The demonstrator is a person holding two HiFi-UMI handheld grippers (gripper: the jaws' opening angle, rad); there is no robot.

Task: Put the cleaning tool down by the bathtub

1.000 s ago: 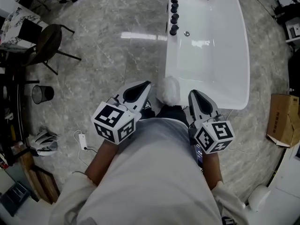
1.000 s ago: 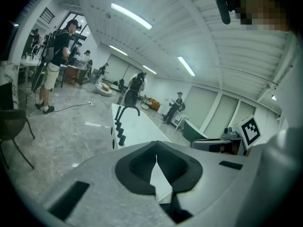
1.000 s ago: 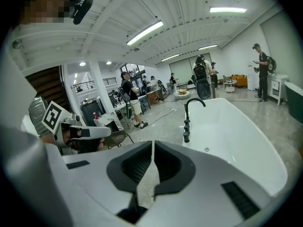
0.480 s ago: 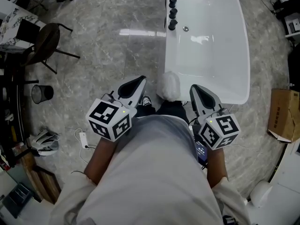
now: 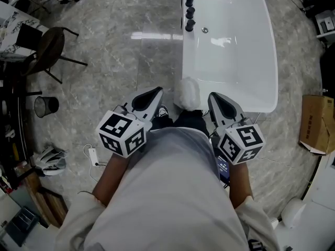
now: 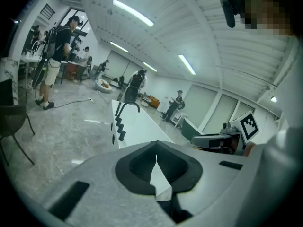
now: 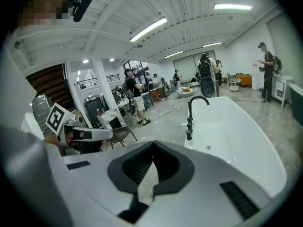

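Note:
The cleaning tool (image 5: pixel 187 93), a white fluffy head, rests on the floor against the near left corner of the white bathtub (image 5: pixel 261 61). No handle shows. My left gripper (image 5: pixel 156 92) and right gripper (image 5: pixel 213 96) are held close to my body, one on each side of the tool and apart from it. In the left gripper view the left gripper (image 6: pixel 156 156) is shut with nothing between its jaws. The right gripper (image 7: pixel 152 161) is likewise shut and empty in its own view. Both gripper views look over the bathtub (image 7: pixel 246 131), and the tool is hidden from them.
A black faucet (image 5: pixel 189 8) with knobs sits on the tub's left rim. A dark chair (image 5: pixel 51 45) and a wire bin (image 5: pixel 43 106) stand at the left. A cardboard box (image 5: pixel 315 124) lies at the right. A cable with a plug (image 5: pixel 92 156) lies near my feet. Several people stand far off.
The left gripper has drawn a little left and back toward my body. The head view has shifted slightly, and the white tool stays by the tub's corner.

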